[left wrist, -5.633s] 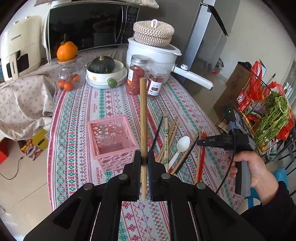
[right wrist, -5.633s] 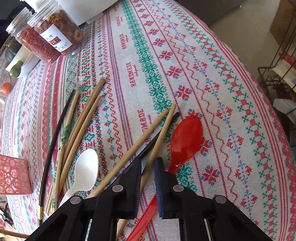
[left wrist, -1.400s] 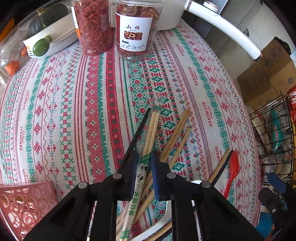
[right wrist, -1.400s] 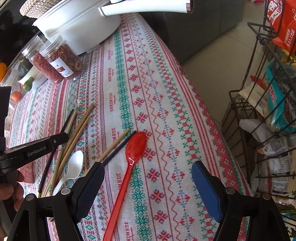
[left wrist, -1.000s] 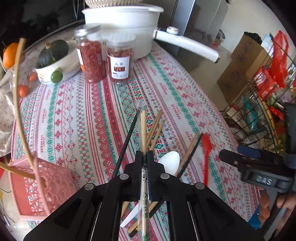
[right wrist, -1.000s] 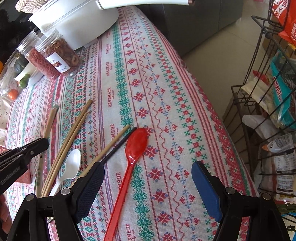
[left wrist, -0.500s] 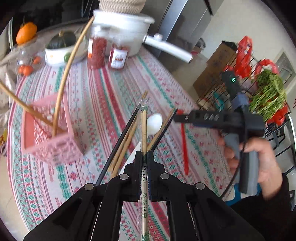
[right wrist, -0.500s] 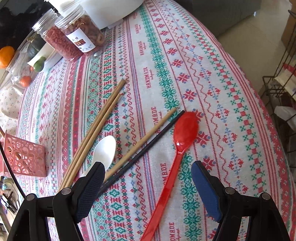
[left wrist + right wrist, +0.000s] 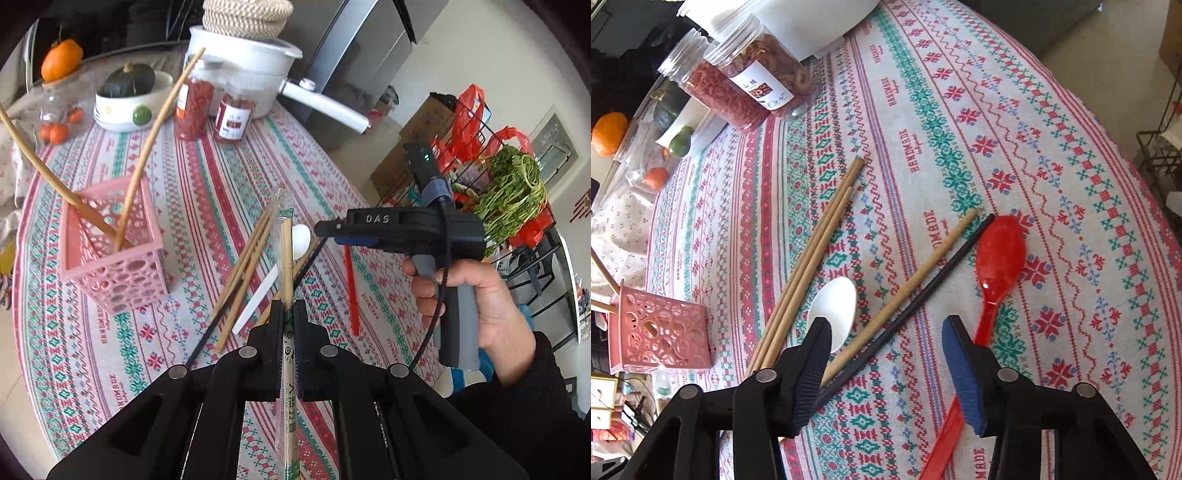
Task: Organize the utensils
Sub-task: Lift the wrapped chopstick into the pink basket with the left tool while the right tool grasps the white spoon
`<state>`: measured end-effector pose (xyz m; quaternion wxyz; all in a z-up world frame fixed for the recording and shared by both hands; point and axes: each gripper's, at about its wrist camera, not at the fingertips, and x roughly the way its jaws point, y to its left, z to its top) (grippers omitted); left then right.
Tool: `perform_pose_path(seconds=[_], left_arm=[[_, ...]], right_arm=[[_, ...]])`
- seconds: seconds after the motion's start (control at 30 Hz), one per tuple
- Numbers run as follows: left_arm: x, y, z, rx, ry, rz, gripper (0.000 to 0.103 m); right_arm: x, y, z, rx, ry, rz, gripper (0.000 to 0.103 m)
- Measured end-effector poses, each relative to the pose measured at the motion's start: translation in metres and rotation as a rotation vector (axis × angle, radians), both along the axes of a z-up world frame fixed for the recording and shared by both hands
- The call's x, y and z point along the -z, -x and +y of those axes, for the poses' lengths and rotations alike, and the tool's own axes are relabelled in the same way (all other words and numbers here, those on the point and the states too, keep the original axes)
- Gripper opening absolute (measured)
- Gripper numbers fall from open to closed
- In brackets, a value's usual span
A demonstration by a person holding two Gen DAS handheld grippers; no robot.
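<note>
Covering the round table (image 9: 92,354), a cross-stitch-patterned cloth (image 9: 960,110); behind, perhaps a fridge (image 9: 354,55).

"DAS" showing in white on the black right gripper (image 9: 328,232), "HANDMADE" repeating in red stitching along the patterned tablecloth (image 9: 960,122), jar label (image 9: 764,89) characters staying unreadable

Spoons: two, one red spoon (image 9: 1000,254), one white spoon (image 9: 837,314)
Pink basket (image 9: 110,273): one
Jars (image 9: 231,120): two
Chopsticks in basket (image 9: 147,147): two
</note>
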<state>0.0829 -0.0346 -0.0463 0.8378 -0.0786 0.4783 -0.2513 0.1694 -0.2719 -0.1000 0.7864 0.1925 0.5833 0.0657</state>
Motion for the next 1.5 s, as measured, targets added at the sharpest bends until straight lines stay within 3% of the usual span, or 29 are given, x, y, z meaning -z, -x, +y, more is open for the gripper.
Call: perform_pose_path(seconds=[0.17,0.43,0.5,0.57,0.63,0.77,1.0,1.3,1.5], left_arm=[[-0.014,0.009,0.012,-0.037,0.007,-0.052,0.005],[-0.019,0.009,0.027,-0.090,0.010,-0.088,0.005],[-0.024,0.007,0.033,-0.111,0.016,-0.116,0.005],[-0.032,0.007,0.040,-0.143,0.023,-0.159,0.005],[-0.043,0.008,0.049,-0.182,0.035,-0.222,0.005],[-0.065,0.010,0.065,-0.262,0.060,-0.357,0.005],[-0.078,-0.002,0.075,-0.417,0.009,-0.568,0.005],[-0.060,-0.039,0.069,-0.546,-0.102,-0.702,0.005],[-0.048,-0.059,0.075,-0.579,-0.159,-0.720,0.005]], right_arm=[[0.001,-0.008,0.012,-0.030,-0.036,-0.054,0.038],[0.022,-0.019,0.020,-0.014,-0.072,-0.038,0.030],[0.026,-0.020,0.025,-0.029,-0.074,-0.032,0.022],[0.030,-0.020,0.033,-0.063,-0.053,-0.020,0.006],[0.029,-0.020,0.038,-0.081,-0.025,-0.024,0.005],[0.010,-0.016,0.040,-0.067,-0.037,-0.079,0.003],[-0.047,0.008,0.037,-0.061,-0.013,-0.244,0.003],[-0.102,0.037,0.046,-0.079,0.024,-0.410,0.003],[-0.113,0.045,0.056,-0.107,0.040,-0.465,0.003]])
